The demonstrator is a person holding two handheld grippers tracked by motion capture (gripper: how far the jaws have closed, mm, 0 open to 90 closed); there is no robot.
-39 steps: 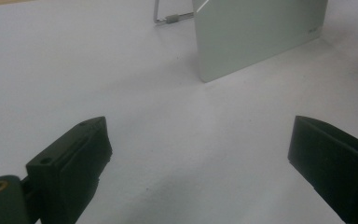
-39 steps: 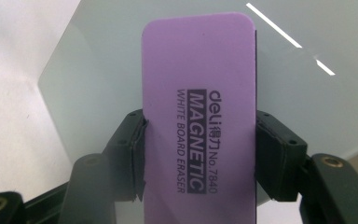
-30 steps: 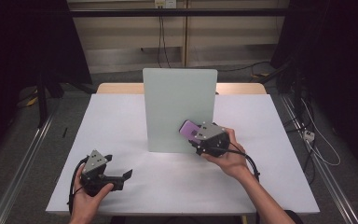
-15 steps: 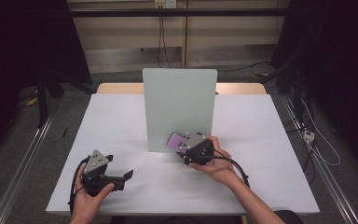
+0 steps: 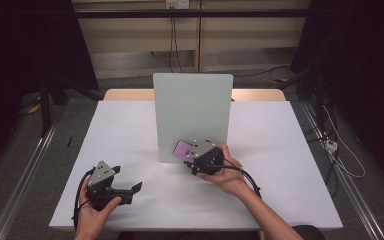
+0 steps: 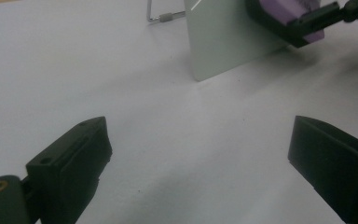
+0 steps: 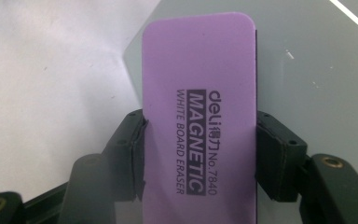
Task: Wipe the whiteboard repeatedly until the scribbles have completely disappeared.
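Observation:
A purple whiteboard eraser [image 7: 198, 93] with "MAGNETIC" printed on it sits lengthwise between the jaws of my right gripper [image 7: 199, 149], which is shut on its two long sides. In the high view my right gripper [image 5: 187, 152] holds the eraser [image 5: 182, 148] low against the front of an upright pale green board [image 5: 192, 110], near its bottom edge. Whether the eraser touches the board is unclear. My left gripper [image 5: 135, 189] rests open near the front left of the white table [image 5: 290, 165], with nothing between its jaws [image 6: 200, 154].
The board [image 6: 223, 42] stands on a thin wire stand [image 6: 165, 17] in the middle of the table. Dark floor, cables and rails surround the table. A cable trails from each gripper toward the front edge.
My right gripper has carried the eraser left and down across the front of the board, most of it in the first half second. The left gripper has stayed put.

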